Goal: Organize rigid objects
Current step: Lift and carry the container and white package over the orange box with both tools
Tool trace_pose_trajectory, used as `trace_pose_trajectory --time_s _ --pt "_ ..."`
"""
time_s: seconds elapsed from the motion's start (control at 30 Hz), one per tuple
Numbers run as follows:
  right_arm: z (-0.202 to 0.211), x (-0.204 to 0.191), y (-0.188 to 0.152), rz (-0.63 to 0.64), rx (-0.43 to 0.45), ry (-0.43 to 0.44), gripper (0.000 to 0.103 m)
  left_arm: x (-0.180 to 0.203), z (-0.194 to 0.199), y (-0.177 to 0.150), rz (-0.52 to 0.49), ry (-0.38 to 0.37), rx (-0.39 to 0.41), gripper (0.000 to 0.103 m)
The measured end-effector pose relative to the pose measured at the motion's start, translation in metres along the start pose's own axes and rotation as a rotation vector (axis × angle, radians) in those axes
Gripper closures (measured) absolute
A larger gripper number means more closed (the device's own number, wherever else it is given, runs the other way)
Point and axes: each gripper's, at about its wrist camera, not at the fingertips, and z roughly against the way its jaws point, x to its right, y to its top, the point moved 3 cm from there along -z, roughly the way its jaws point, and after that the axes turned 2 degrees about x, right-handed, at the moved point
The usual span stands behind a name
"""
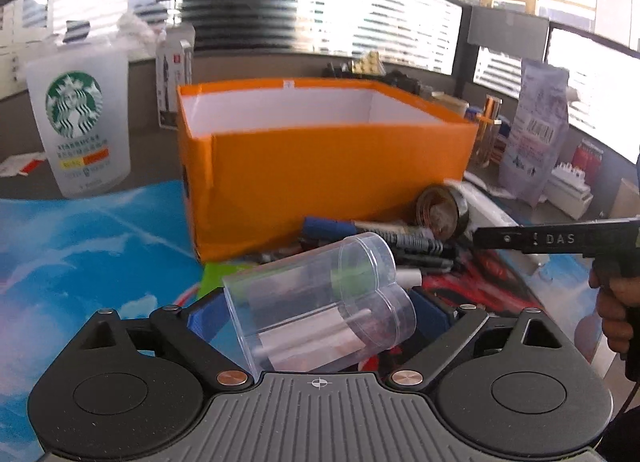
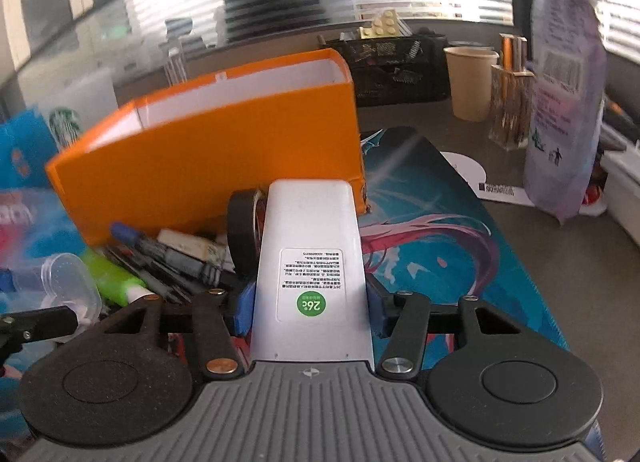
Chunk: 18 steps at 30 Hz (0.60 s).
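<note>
Only the right wrist view shows the white remote (image 2: 312, 262) clamped.

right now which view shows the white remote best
The right wrist view: the remote fills the middle, its label readable, between the right claw's blue pads. The left wrist view catches only a blurred white sliver behind the tape roll.

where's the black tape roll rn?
Right wrist view: black tape roll stands on edge just left of the white remote, in front of the orange box, beside the pen pile.
</note>
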Motion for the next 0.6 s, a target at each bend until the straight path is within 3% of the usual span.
trace_pose_trajectory --time_s 0.17,0.6 --pt "0.018 0.0 0.011 -0.045 0.034 0.049 0.053 0.0 0.015 0.017 -0.011 -0.001 0.035 0.008" --pt "0.059 -0.01 0.05 -0.012 0.176 0.089 0.053 0.01 0.039 0.07 -0.043 -0.02 0.143 0.008"
